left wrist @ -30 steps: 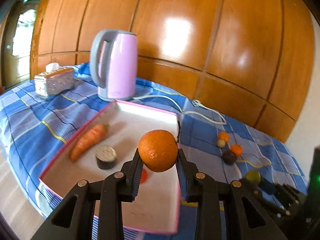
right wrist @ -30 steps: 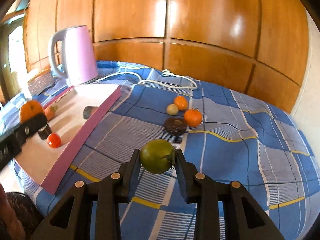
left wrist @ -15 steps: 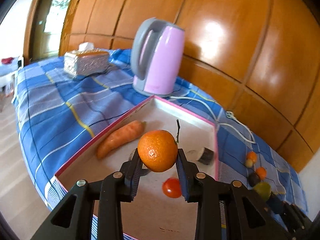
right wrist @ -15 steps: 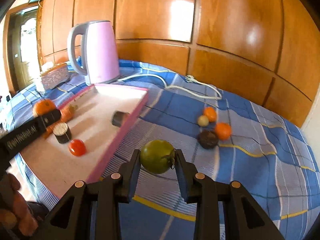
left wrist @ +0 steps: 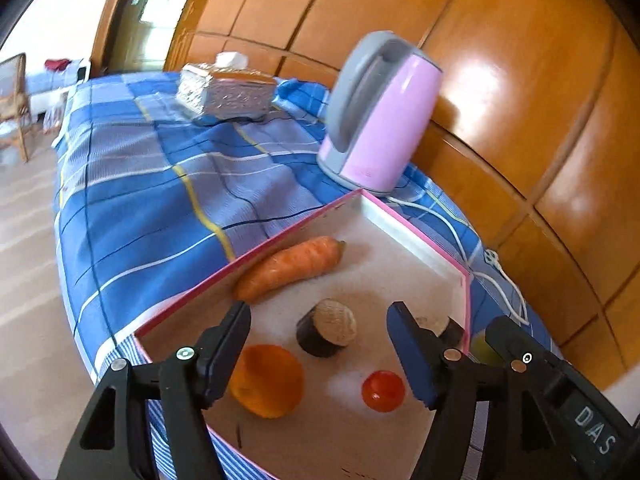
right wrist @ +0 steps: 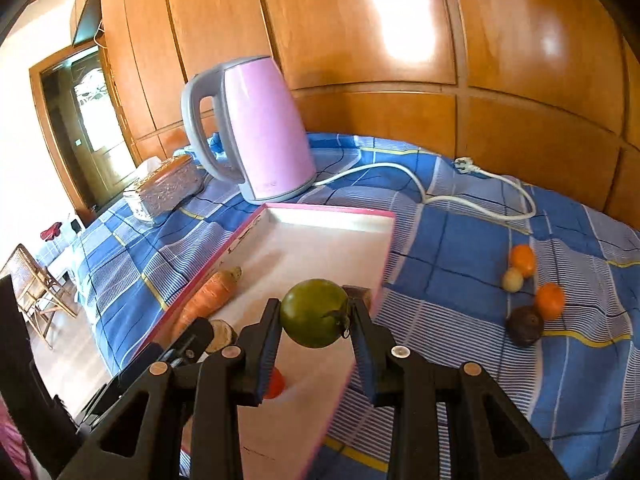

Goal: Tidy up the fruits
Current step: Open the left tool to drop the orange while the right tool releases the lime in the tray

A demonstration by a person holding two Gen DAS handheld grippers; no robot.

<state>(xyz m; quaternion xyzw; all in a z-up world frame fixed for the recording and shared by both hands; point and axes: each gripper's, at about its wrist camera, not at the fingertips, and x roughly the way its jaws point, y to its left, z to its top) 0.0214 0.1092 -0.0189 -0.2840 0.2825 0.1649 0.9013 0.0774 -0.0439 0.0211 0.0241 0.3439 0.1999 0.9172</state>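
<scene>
My left gripper (left wrist: pixel 318 320) is open over the pink-rimmed tray (left wrist: pixel 420 240). An orange (left wrist: pixel 266 380) lies on the tray floor beside the left finger. The tray also holds a carrot (left wrist: pixel 290 266), a red tomato (left wrist: pixel 383 390) and a dark cut piece (left wrist: pixel 328 330). My right gripper (right wrist: pixel 314 316) is shut on a green fruit (right wrist: pixel 314 312) above the tray's right rim (right wrist: pixel 370 308). On the blue checked cloth to the right lie two small oranges (right wrist: pixel 550 300), a pale fruit (right wrist: pixel 513 280) and a dark fruit (right wrist: pixel 524 326).
A pink kettle (right wrist: pixel 256 136) stands behind the tray, its white cord (right wrist: pixel 480 200) running across the cloth. A silver tissue box (left wrist: pixel 226 94) sits at the far left. Wooden panels back the table. The table edge drops off to the left.
My left gripper has opened and let the orange go onto the tray floor. My right gripper has carried the green fruit left, over the tray's right rim.
</scene>
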